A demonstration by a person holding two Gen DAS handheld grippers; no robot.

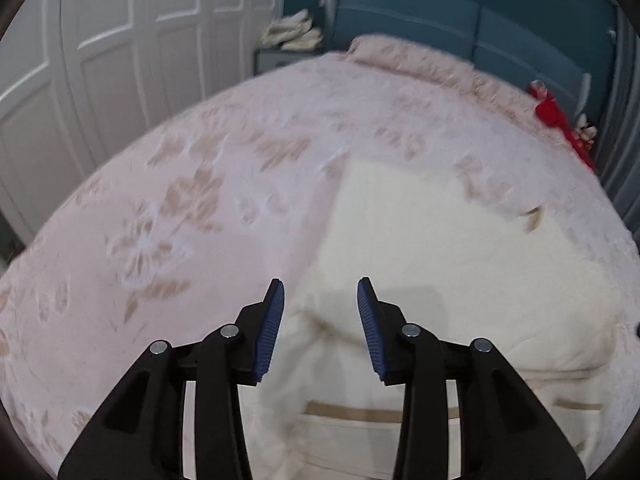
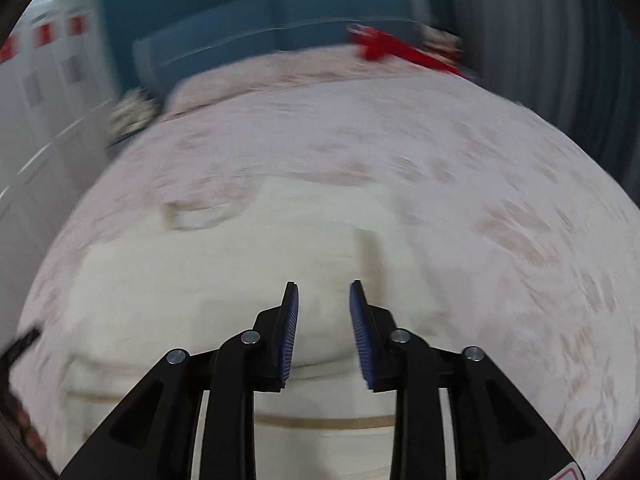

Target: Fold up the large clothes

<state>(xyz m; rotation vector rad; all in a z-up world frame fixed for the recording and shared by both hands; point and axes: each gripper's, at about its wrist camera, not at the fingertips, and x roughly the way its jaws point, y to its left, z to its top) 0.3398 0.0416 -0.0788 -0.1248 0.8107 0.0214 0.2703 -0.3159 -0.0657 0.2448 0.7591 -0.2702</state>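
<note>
cream garment [image 1: 440, 260] lies part-folded on the bed [image 1: 200, 200] | left claw [image 1: 320, 300] and right claw [image 2: 324, 300] released, empty, above it | risk: loose top layer may slip open; a shallow re-grip could catch one layer only

- Cream garment [image 1: 440, 248] [image 2: 224, 280]: large, pale fabric with tan trim bands, lying flat on the bed.
- State: partly folded, layers stacked, a folded edge nearest the cameras, light creases.
- Trim: one band runs across the near portion; shorter bands show farther up.
</note>
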